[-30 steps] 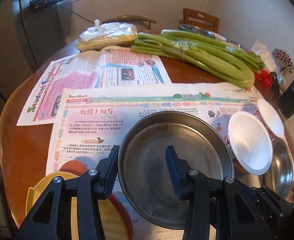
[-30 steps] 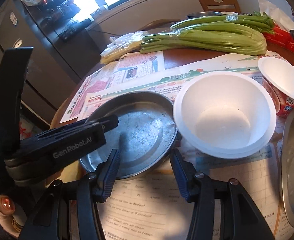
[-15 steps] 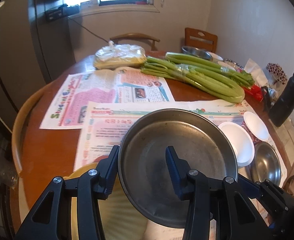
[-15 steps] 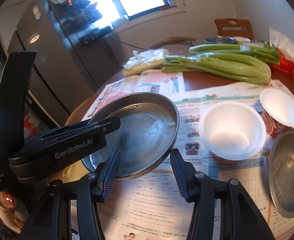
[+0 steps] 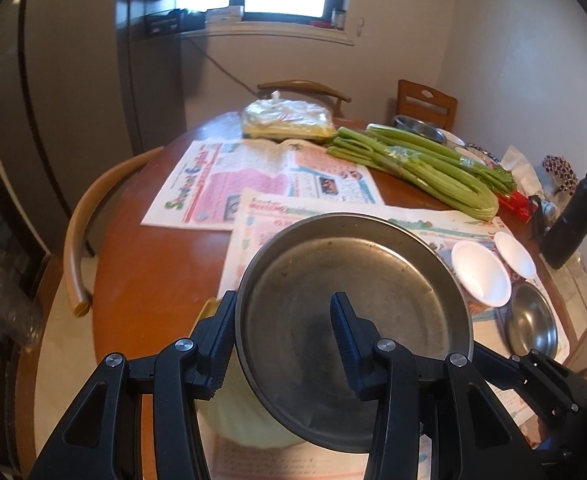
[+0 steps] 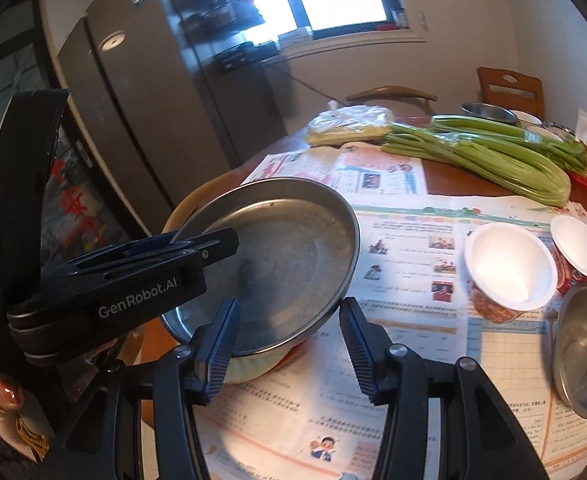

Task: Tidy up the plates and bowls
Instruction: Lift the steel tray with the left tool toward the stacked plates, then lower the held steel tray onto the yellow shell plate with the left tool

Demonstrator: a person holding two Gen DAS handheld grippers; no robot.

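My left gripper (image 5: 283,300) is shut on the near rim of a round steel plate (image 5: 353,280), one finger outside the rim and one inside. The plate hangs tilted above the table, over a pale yellow plate (image 5: 245,416). In the right wrist view the same steel plate (image 6: 293,240) sits in the left gripper (image 6: 229,240), with the yellow plate (image 6: 253,368) under it. My right gripper (image 6: 289,308) stands open beside the plate's near edge and grips nothing. Two white bowls (image 6: 509,268) (image 6: 579,246) and a small steel bowl (image 6: 585,344) rest on the newspaper at right.
Newspapers (image 5: 253,184) cover much of the round wooden table (image 5: 153,280). Celery (image 5: 425,164), a bagged food packet (image 5: 285,120) and a black bottle (image 5: 573,220) lie at the back and right. Chairs (image 5: 81,220) ring the table; a tall fridge (image 6: 133,120) stands left.
Both grippers have risen and drawn back from the table. The steel plate has come up off the newspaper in the left gripper and now hangs over the yellow plate.
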